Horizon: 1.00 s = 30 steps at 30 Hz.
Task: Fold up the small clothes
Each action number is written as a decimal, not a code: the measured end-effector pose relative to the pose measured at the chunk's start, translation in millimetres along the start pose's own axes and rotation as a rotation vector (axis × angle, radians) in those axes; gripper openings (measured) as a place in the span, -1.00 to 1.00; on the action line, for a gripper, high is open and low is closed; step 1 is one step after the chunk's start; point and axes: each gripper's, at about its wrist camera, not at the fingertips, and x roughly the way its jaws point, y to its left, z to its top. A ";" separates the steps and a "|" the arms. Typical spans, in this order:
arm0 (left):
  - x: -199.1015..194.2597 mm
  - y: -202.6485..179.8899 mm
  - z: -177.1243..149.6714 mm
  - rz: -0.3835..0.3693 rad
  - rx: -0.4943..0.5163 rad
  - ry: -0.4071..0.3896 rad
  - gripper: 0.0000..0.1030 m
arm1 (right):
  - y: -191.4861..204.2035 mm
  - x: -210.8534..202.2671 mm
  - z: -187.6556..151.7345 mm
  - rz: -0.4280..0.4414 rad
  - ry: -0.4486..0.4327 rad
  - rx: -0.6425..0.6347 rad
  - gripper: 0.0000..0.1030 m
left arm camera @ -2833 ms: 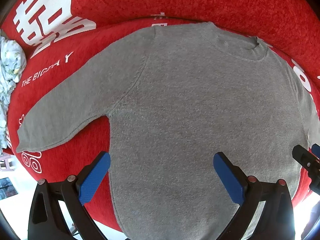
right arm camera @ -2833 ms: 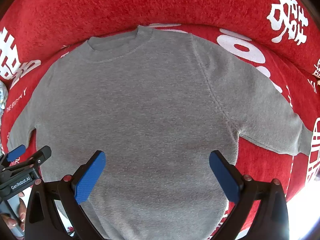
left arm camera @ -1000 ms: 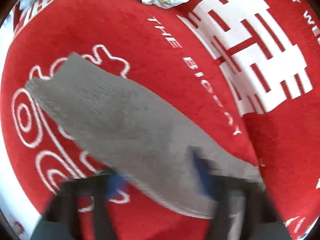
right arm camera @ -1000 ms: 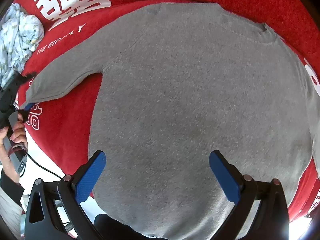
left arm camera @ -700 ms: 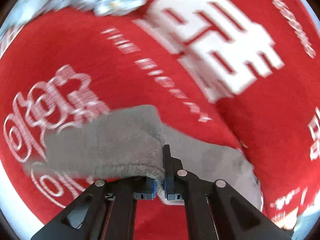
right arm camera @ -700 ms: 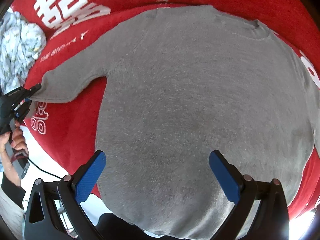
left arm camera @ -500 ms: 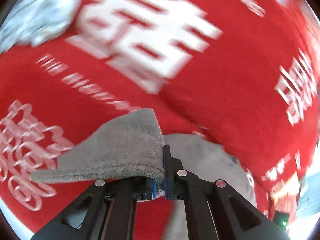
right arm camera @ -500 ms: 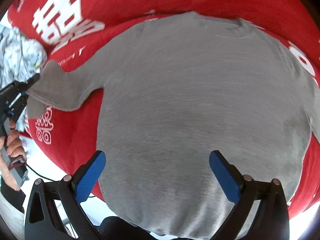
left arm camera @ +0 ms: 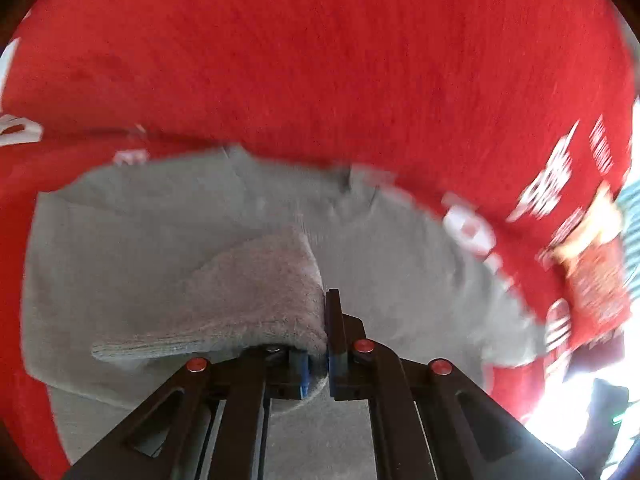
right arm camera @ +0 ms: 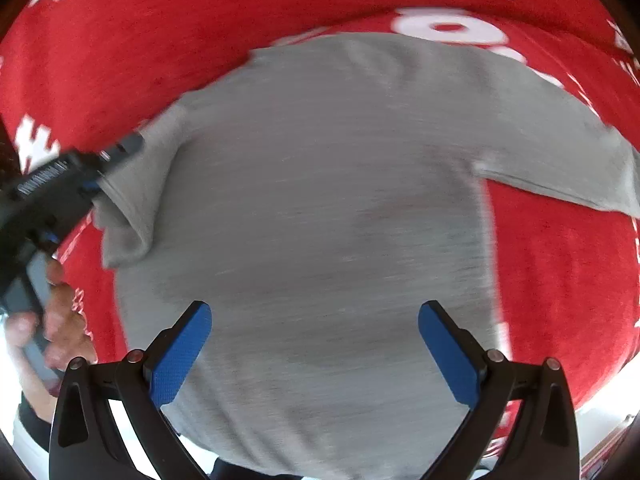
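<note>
Left sleeve carried inward over the sweater body

At 6 o'clock the left hand-held gripper (left arm camera: 316, 364) is clamped on the left sleeve cuff (left arm camera: 248, 304); the right hand-held gripper (right arm camera: 314, 344) is held wide, empty. Beyond, the grey sweater (right arm camera: 328, 184) is spread on the red printed cover (right arm camera: 160, 20); the right sleeve (right arm camera: 560, 176) at 3 o'clock is judged unfolded.

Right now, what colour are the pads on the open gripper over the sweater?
Blue pads, on the right gripper; the right wrist view shows them best.
</note>
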 end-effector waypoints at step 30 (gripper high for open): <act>-65.5 200.8 -40.8 0.468 -0.234 0.050 0.64 | 197.9 63.2 58.7 -0.300 -0.272 -0.731 -0.90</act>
